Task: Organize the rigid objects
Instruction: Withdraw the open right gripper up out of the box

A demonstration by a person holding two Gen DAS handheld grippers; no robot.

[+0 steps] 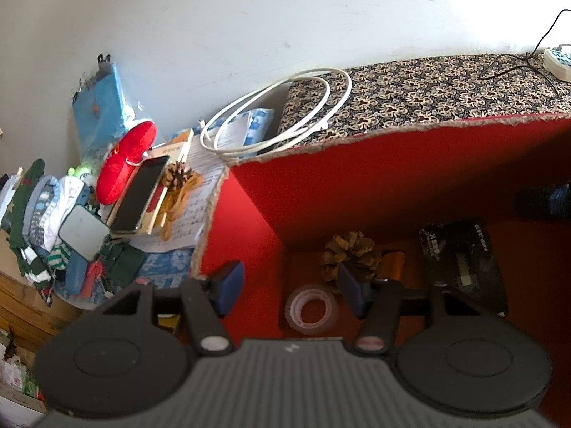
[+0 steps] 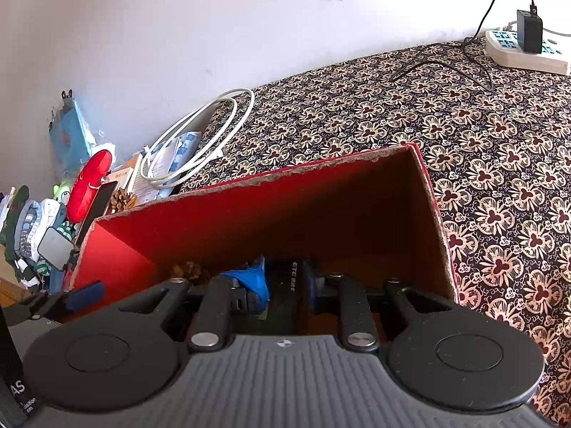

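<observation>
Left wrist view: the left gripper (image 1: 291, 289) hangs over the red box (image 1: 392, 164), jaws wide apart and empty. A tape roll (image 1: 311, 307) lies flat on the box floor between and just below the jaws; a pine cone (image 1: 351, 253) sits just beyond, a black card (image 1: 464, 264) to the right.
Outside: a second pine cone (image 1: 178, 174) rests left of the box, nearer this hand.
Right wrist view: the right gripper (image 2: 282, 285) dips into the box; jaws apart, with something blue (image 2: 253, 278) at the left one; a hold cannot be told.

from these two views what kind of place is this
Probably a bedroom or other lived-in home room: a floral-patterned cloth covers the surface, a power strip sits by the white wall, and folded clothes pile up beside the red box.
</observation>
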